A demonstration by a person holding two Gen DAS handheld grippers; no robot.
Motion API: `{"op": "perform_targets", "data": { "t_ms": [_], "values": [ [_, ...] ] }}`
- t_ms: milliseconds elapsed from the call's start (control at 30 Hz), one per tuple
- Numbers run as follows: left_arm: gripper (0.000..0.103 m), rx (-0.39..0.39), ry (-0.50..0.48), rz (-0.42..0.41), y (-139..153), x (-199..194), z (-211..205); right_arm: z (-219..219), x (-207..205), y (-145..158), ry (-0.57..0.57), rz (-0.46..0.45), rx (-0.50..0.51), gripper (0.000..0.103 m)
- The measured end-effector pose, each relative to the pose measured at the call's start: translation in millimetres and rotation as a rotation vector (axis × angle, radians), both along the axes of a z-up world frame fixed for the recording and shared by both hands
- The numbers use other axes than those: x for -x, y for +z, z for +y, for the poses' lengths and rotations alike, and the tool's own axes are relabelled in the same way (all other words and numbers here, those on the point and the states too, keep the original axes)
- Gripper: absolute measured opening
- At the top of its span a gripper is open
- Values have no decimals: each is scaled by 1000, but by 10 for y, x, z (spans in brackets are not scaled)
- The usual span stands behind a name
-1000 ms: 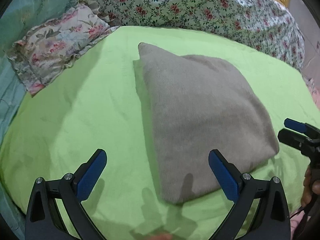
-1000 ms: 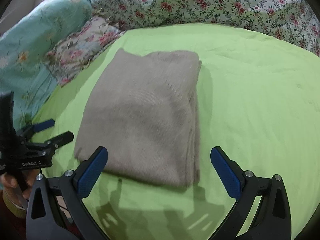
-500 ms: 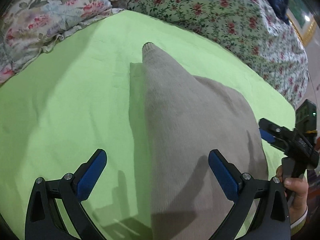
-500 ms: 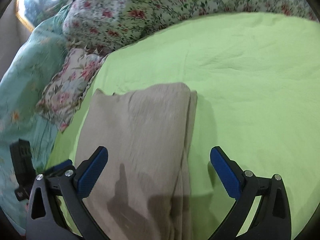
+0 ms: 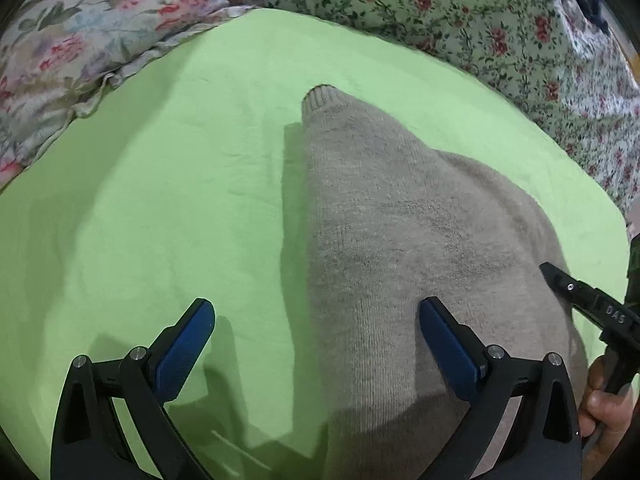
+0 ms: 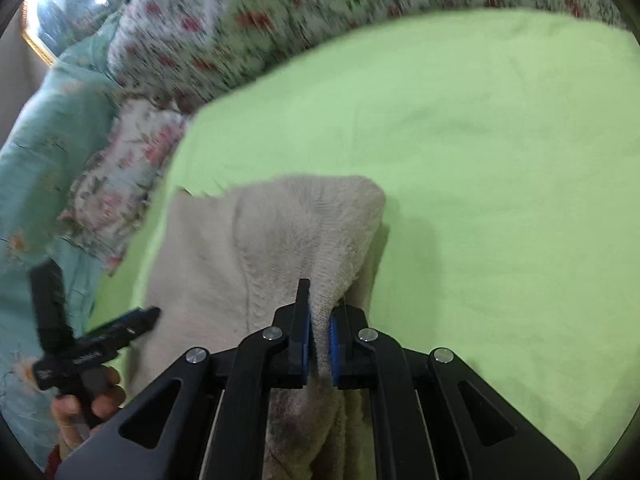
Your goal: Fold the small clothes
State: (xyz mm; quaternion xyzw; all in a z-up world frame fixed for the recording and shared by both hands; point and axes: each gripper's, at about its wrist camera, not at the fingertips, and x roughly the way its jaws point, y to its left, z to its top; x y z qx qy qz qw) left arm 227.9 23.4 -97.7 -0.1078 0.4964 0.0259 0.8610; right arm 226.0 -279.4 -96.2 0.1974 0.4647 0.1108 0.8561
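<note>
Right wrist view: one folded beige sweater (image 6: 248, 248) on one green sheet (image 6: 500, 160), right gripper (image 6: 318, 334) clamped on its right edge fold, bunching knit upward. Left wrist view: left gripper (image 5: 316, 344) spread apart, straddling the sweater's left edge. Open sheet on both sides; two floral pillows (image 5: 80, 40) (image 5: 460, 12) bordering the far edge.

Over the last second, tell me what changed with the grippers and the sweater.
The right gripper moved down onto the folded beige sweater and shut on its right edge, pinching the knit up into a ridge. The left gripper also moved in closer, its right finger now over the sweater, but stayed open and holds nothing. The sweater remains folded on the green sheet.
</note>
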Motion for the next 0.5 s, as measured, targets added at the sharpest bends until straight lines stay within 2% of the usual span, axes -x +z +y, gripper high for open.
{"op": "perform_targets", "data": {
  "t_ms": [100,233,367,433,500],
  "values": [
    [103,18,-16,9,-50,-65,-10,-14,-5,25,-8,0,19,11],
    [102,-12,-8,-1,68,38,-38,-95,109,136,-43,11,24,29],
    [93,-12,-23,-33,264,337,-66,-93,466,458,-60,-72,43,29],
    [91,17,-39,-68,363,575,-89,53,668,580,-3,-108,23,29],
    [87,95,-90,-114,438,805,-130,236,775,601,73,-116,27,29]
  ]
}}
